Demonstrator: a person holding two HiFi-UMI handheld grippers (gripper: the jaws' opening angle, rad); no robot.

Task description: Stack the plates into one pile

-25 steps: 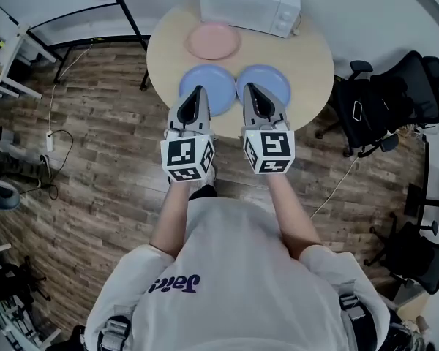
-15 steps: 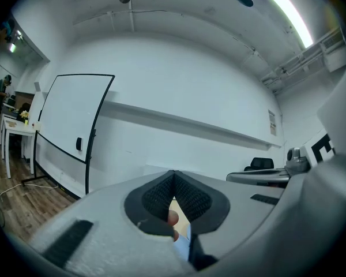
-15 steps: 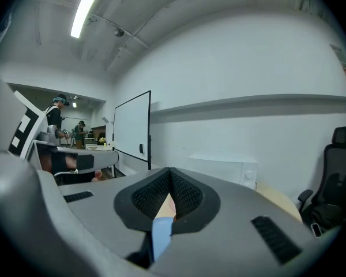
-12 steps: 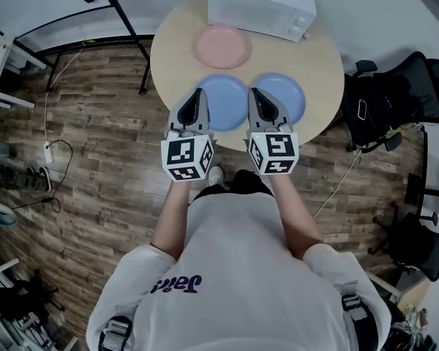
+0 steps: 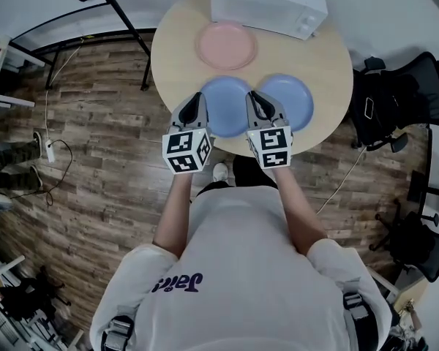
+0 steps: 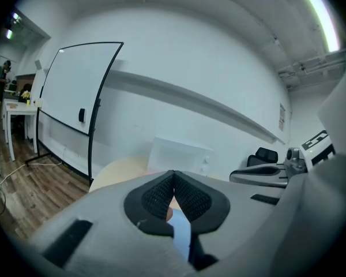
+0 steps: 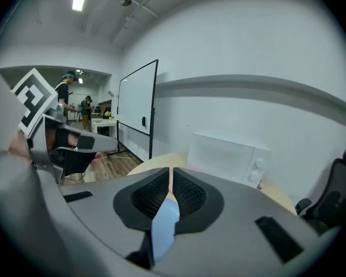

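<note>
Blue and pink, still unstacked: left blue plate point(image 5: 227, 107) and right blue plate point(image 5: 291, 101) lie side by side on the tabletop point(image 5: 177, 53), with the pink plate point(image 5: 227, 44) behind. Left tongs point(image 5: 199, 98) and right tongs point(image 5: 254, 98) are pinched shut and empty, each pointing at a blue plate, likely getting ready to grab.

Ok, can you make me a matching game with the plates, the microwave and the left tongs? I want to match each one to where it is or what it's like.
Things:
1. pink plate
2. microwave
3. right blue plate
4. left tongs

Where or how:
A. white, at the far edge of the table
B. shut, holding nothing
C. near edge of the table, on the right side
D. farther back on the table, just in front of the microwave

Right pairs: 1-D, 2-A, 3-C, 4-B.
</note>
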